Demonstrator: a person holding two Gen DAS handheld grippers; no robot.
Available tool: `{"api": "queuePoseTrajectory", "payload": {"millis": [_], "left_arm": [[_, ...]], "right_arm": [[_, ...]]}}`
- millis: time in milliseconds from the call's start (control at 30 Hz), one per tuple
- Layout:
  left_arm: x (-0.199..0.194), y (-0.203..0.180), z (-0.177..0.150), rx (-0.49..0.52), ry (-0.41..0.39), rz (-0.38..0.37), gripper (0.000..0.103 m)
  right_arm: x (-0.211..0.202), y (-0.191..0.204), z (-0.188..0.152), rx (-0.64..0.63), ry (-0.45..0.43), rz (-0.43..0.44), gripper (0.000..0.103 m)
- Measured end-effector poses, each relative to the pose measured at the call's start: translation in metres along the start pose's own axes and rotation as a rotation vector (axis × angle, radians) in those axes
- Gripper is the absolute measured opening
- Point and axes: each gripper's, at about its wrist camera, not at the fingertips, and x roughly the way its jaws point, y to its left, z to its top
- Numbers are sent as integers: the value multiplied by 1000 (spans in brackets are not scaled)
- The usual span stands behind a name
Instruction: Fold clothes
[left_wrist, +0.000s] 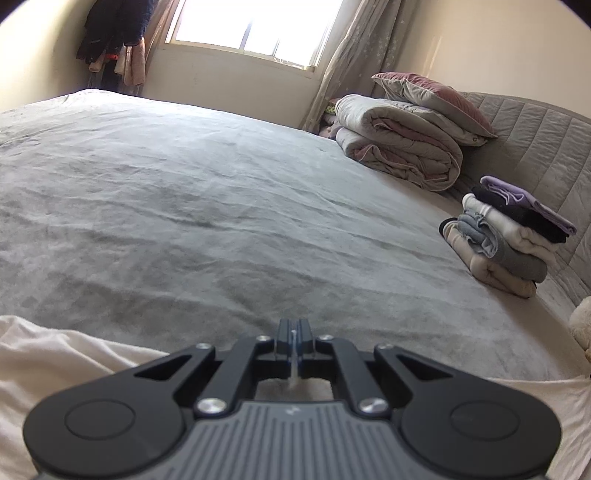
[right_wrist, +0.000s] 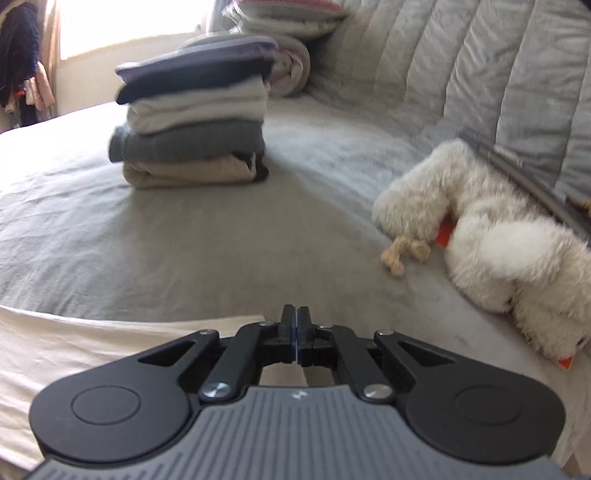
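A cream garment (left_wrist: 55, 362) lies flat on the grey bed sheet (left_wrist: 221, 203), along the near edge of the left wrist view. My left gripper (left_wrist: 294, 325) is shut on it, and a thin white strip of the cloth shows between its pads. In the right wrist view the same cream garment (right_wrist: 92, 343) spreads to the lower left, its corner ending right beside my right gripper (right_wrist: 296, 312). That gripper's jaws are pressed together. No cloth shows between them, and I cannot tell whether they pinch the edge.
A stack of folded clothes (right_wrist: 195, 118) stands on the bed near the padded headboard (right_wrist: 461, 74). A white plush toy (right_wrist: 498, 240) lies to the right of my right gripper. A rolled duvet (left_wrist: 402, 144) with a pillow (left_wrist: 436, 96) sits at the far corner under the window.
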Motion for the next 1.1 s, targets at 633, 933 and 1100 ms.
{"api": "queuePoseTrajectory", "payload": {"millis": [633, 933, 1100], "left_arm": [[-2, -7, 1, 46, -4, -3, 2], [8, -12, -1, 84, 15, 39, 4], [0, -11, 1, 74, 3, 40, 26]], "right_arm": [[3, 32, 1, -104, 7, 72, 5], [14, 32, 3, -122, 31, -3, 5], [4, 39, 8, -113, 11, -44, 24]]}}
